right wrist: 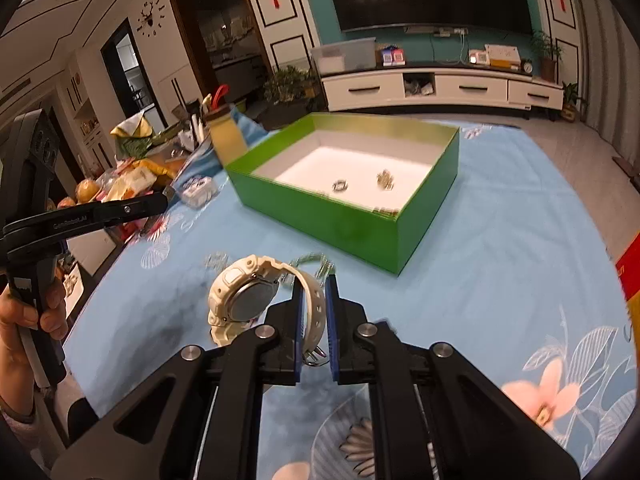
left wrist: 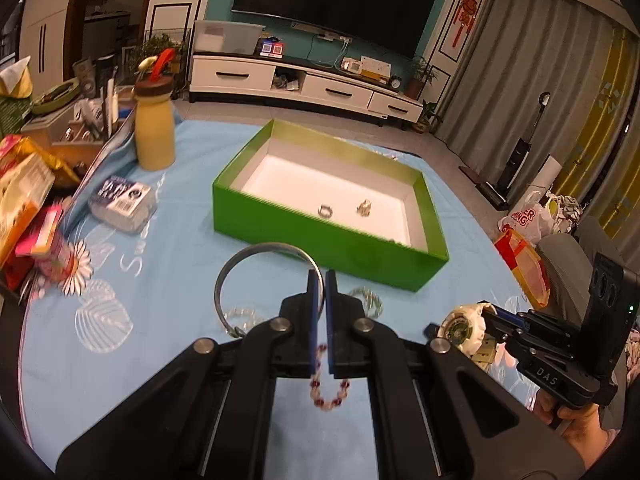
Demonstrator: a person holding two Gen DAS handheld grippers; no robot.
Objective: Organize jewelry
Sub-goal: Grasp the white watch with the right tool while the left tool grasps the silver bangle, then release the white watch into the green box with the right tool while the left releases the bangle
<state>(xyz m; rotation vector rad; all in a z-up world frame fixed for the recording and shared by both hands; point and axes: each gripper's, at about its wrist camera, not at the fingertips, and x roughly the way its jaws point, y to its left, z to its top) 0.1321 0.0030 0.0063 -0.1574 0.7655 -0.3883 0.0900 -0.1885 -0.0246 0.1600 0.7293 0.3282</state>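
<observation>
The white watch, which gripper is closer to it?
Right. The right gripper is shut on the white watch, pinching its strap. The left gripper is off to the side, shut on a silver bangle, not touching the watch.

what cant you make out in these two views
- Left wrist view: beaded bracelet partly hidden behind the left gripper, which is shut on the silver bangle.
- Right wrist view: watch strap end is hidden between the right gripper pads.
- Both views: small pieces in the green box are too blurred to identify.
</observation>
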